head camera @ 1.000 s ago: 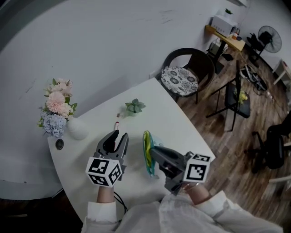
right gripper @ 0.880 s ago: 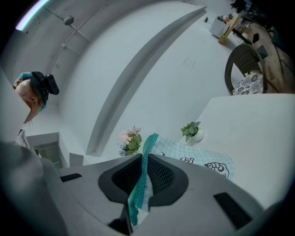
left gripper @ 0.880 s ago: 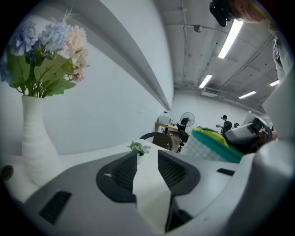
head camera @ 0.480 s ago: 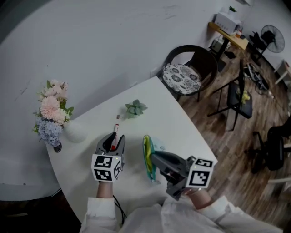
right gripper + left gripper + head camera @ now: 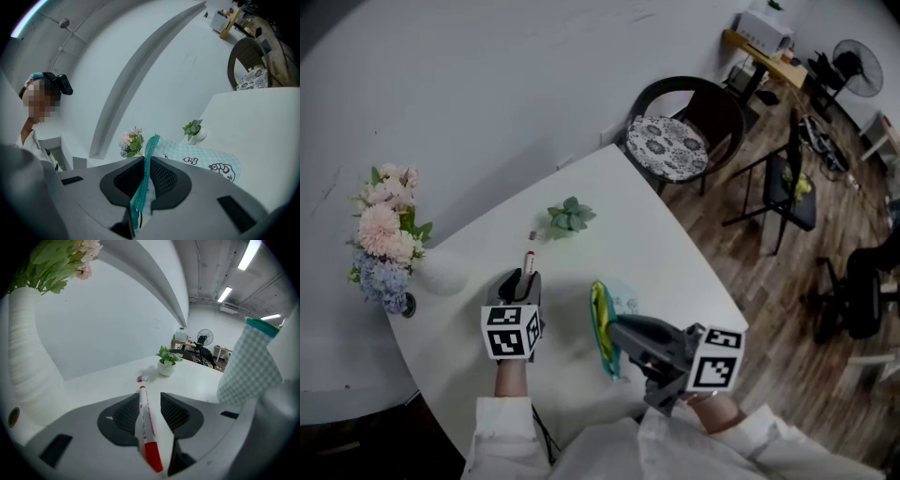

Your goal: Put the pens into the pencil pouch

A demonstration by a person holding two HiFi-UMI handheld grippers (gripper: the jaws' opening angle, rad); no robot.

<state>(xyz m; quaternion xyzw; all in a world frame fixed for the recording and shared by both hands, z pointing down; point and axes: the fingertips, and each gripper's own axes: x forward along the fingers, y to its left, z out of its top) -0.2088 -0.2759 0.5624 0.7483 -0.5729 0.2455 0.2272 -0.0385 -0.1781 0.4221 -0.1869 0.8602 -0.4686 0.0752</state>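
The white tabletop carries everything. The checked pencil pouch is held on edge above it, with its teal rim pinched tight in the right claw. The left claw tilts down at the tabletop with its jaws spread apart. The red-capped pen lies between them, unclamped, pointing toward a small potted plant.

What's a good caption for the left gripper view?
The left gripper, fingers open, straddles a red-capped pen on the white table, checked pencil pouch nearby.
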